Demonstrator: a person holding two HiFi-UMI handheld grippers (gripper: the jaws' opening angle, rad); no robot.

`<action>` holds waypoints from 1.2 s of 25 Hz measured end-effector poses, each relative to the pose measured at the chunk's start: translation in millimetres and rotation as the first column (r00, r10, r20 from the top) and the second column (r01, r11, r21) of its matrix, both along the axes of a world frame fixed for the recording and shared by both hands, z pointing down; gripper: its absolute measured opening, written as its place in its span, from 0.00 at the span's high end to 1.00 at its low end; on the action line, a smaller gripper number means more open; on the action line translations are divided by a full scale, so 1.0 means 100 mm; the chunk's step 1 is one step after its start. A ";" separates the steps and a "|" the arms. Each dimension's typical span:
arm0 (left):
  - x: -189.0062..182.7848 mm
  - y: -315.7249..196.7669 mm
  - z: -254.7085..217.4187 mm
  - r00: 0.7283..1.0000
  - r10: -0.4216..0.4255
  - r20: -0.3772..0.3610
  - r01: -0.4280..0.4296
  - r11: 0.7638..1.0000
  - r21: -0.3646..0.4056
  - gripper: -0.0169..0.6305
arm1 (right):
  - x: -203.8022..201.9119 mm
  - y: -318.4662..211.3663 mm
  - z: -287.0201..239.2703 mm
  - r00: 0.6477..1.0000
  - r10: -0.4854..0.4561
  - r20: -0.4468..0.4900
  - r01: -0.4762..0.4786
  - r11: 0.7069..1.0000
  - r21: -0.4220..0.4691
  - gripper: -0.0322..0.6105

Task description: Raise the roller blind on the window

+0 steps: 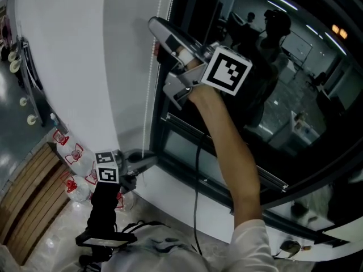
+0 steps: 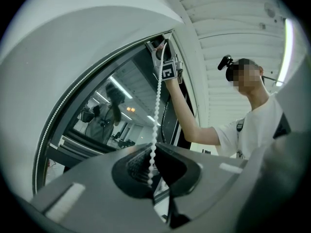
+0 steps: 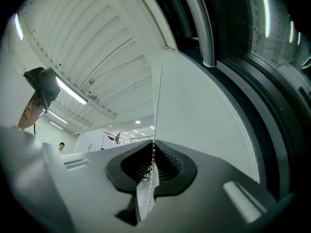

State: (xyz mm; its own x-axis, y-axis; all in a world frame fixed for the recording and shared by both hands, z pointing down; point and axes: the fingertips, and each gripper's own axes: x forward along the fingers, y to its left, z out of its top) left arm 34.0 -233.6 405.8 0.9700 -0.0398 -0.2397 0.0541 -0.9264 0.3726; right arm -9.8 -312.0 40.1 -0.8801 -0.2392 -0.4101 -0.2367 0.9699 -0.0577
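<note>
Where the bead chain (image 1: 148, 95) hangs along the edge of the white roller blind (image 1: 74, 55), just left of the dark window (image 1: 272, 101), the right hand-held gripper (image 1: 154, 22) is clamped on it high up. The left hand-held gripper (image 1: 148, 161) pinches the same chain lower down.

There are 2 grippers: 1 left gripper (image 1: 152, 161) and 1 right gripper (image 1: 154, 22). Each carries 1 marker cube (image 1: 227, 69), so 2 cubes in all. There is 1 bead chain (image 1: 148, 95) and 1 window (image 1: 295, 84). At least 3 red-labelled bottles (image 1: 74, 152) show, but they are too crowded for an exact count. 1 person (image 2: 248, 130) holds the grippers, and 2 distant people (image 3: 60, 145) appear in the right gripper view.
</note>
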 end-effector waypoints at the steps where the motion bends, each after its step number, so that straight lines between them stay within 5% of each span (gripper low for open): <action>1: 0.00 0.00 0.00 1.000 0.001 0.000 -0.001 1.000 -0.003 0.97 | 0.00 0.01 0.00 1.000 0.005 -0.011 -0.005 1.000 0.007 0.93; 15: 0.03 0.02 -0.04 1.000 0.013 0.000 -0.013 1.000 0.010 0.98 | -0.07 0.23 0.81 0.993 -0.004 -0.122 -0.001 0.999 -0.040 0.93; 30: 0.08 -0.01 -0.03 1.000 0.023 0.003 -0.023 1.000 0.011 0.98 | -0.14 0.30 2.68 0.955 -0.048 -0.293 -0.040 0.958 -0.284 0.93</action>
